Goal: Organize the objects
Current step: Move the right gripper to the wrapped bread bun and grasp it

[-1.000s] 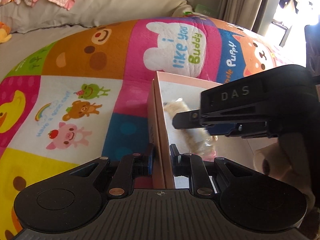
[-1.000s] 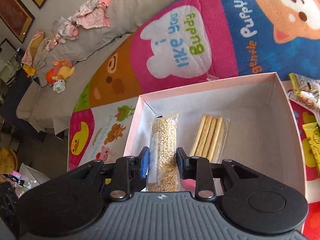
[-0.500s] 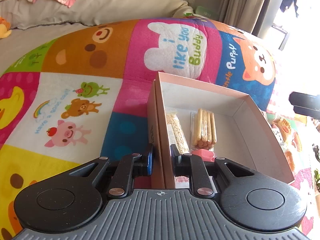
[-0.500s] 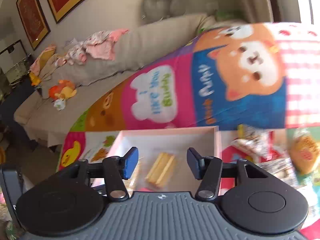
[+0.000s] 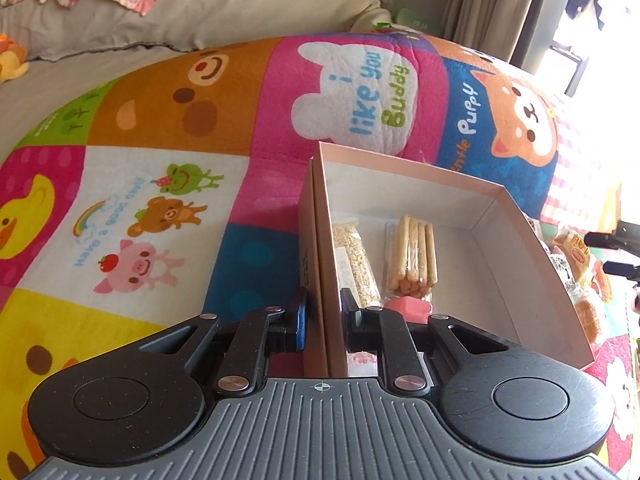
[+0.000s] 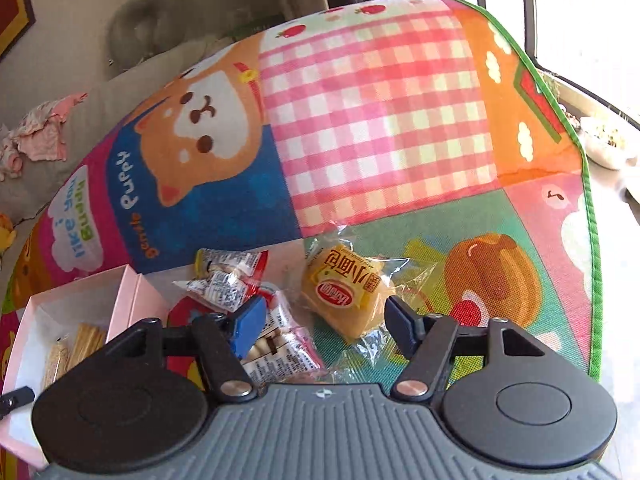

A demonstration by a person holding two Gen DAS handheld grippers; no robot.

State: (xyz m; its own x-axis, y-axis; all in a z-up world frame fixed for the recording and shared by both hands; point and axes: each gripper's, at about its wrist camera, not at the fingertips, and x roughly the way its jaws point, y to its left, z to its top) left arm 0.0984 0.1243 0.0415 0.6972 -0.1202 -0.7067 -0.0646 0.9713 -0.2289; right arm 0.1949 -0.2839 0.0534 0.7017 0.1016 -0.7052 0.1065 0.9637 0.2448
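Two grippers are in my views. My left gripper (image 5: 323,318) is clamped narrow on the near side wall of the pink box (image 5: 520,216), one finger outside and one inside. Lying in the box side by side are a puffed-grain bar packet (image 5: 354,258) and a biscuit-stick packet (image 5: 412,258), their long axes pointing away from me. My right gripper (image 6: 325,322) hangs wide, gripping nothing, above the yellow small-bread packet (image 6: 348,294) on the play mat (image 6: 380,100); that packet lies diagonally, beside scattered white candy wrappers (image 6: 224,280).
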